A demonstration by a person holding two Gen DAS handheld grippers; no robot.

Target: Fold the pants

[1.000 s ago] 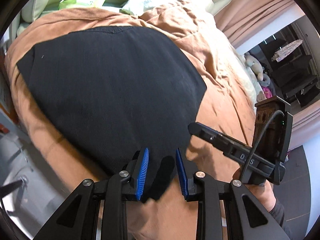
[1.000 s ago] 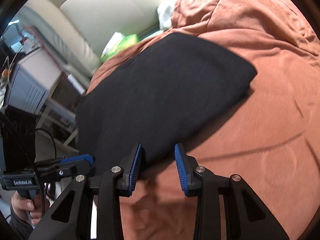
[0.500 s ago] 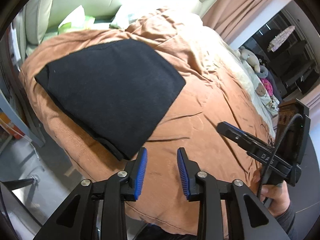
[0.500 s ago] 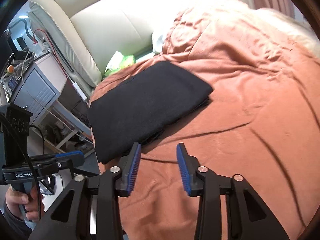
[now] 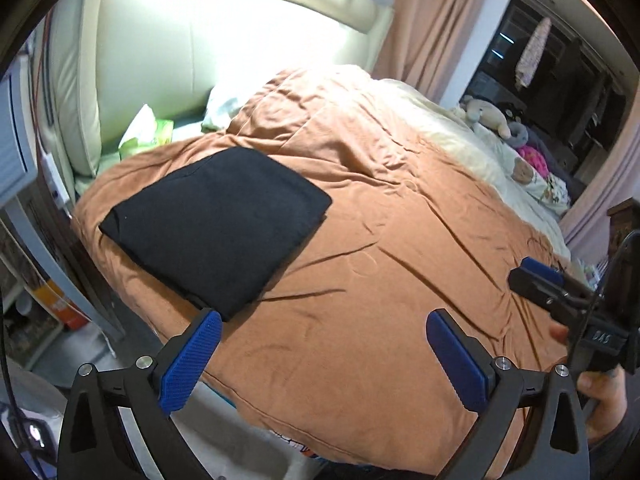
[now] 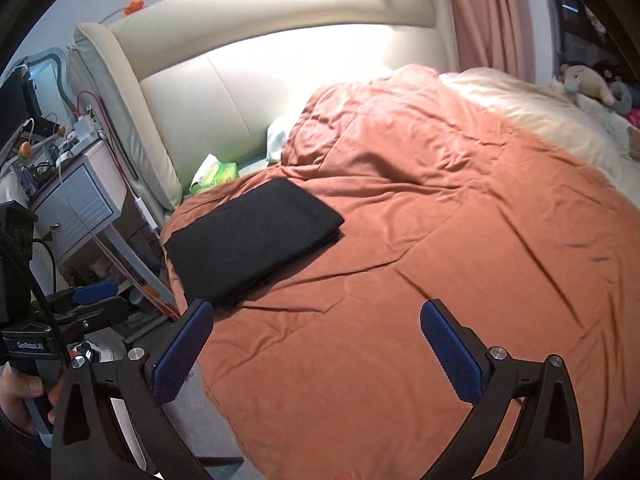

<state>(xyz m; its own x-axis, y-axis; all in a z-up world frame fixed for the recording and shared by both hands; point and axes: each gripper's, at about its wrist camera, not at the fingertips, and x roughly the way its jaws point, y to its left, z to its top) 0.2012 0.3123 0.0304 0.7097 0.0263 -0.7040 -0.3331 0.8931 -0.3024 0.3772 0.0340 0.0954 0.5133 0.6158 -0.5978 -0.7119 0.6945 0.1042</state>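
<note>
The black pants [image 5: 216, 220] lie folded into a flat rectangle on the orange bedcover [image 5: 380, 280], near the bed's left corner by the headboard. They also show in the right wrist view [image 6: 252, 236]. My left gripper [image 5: 324, 328] is open and empty, held back above the bed's near edge, apart from the pants. My right gripper [image 6: 316, 320] is open and empty too, also back from the pants. The right gripper shows at the right edge of the left wrist view [image 5: 560, 292]; the left gripper shows at the left of the right wrist view [image 6: 80, 304].
A cream padded headboard [image 6: 260, 80] stands behind the bed. A nightstand [image 6: 76, 196] with cables stands at the left. A green tissue pack [image 6: 216, 172] lies by the headboard. Soft toys [image 5: 492, 116] sit at the far right beside curtains [image 5: 432, 20].
Both grippers have let go of the pants, pulled back and up away from them, and opened wide. The folded pants stay flat on the bed.
</note>
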